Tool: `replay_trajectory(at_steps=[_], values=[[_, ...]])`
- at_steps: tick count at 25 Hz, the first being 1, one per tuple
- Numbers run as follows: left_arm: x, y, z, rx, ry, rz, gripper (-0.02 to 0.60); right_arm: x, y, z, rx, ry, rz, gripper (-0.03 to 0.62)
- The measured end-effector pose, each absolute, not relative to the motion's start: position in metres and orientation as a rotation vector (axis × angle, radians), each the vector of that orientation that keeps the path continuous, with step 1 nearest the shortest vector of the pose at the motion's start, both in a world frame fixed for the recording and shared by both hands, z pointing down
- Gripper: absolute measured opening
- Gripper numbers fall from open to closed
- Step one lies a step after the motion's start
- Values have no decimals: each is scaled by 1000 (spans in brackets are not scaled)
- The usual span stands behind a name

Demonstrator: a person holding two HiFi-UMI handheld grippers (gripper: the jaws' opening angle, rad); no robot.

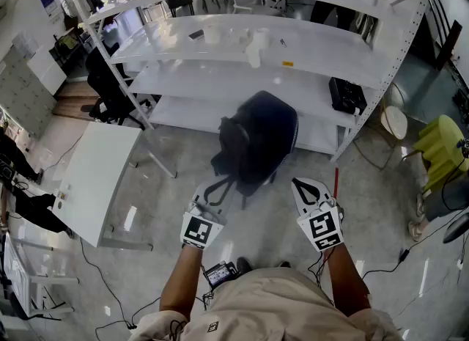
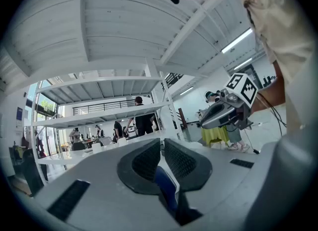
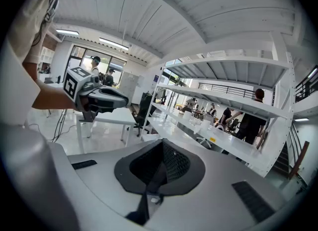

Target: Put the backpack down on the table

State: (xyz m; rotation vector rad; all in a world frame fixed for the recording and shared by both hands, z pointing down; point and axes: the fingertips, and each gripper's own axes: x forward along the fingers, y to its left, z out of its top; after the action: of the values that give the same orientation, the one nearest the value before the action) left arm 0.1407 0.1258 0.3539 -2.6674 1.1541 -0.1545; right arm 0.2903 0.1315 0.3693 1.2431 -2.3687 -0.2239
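Nearest the head camera is the person's beige shirt [image 1: 272, 299], and just past it both grippers reach toward the dark navy fabric backpack [image 1: 256, 138]. The left gripper [image 1: 209, 194], on the near left of the backpack, has its jaws pinched nearly together on a blue webbing strap [image 2: 166, 188]. The right gripper [image 1: 302, 184], on the near right, is closed tight on a black strap [image 3: 151, 180]. The backpack looks to be hanging from these two holds above the grey floor [image 1: 183, 163], in front of the white metal shelving rack [image 1: 242, 46] that stands behind it. The white rectangular table [image 1: 95, 178] lies well off to the left of the backpack, so the carry is not yet finished. To do it well, swing the whole load leftward with both grippers level with each other, lift the bag's base clear of the table edge, then lower it flat. Neither grip should loosen until the base rests on the tabletop.
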Motion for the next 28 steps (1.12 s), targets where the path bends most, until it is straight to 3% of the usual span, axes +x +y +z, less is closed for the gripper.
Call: replay_trajectory(at_steps=[28], values=[[145, 126, 359, -2694, 1145, -165, 37, 291, 132, 374, 1279, -2368, -202, 26]])
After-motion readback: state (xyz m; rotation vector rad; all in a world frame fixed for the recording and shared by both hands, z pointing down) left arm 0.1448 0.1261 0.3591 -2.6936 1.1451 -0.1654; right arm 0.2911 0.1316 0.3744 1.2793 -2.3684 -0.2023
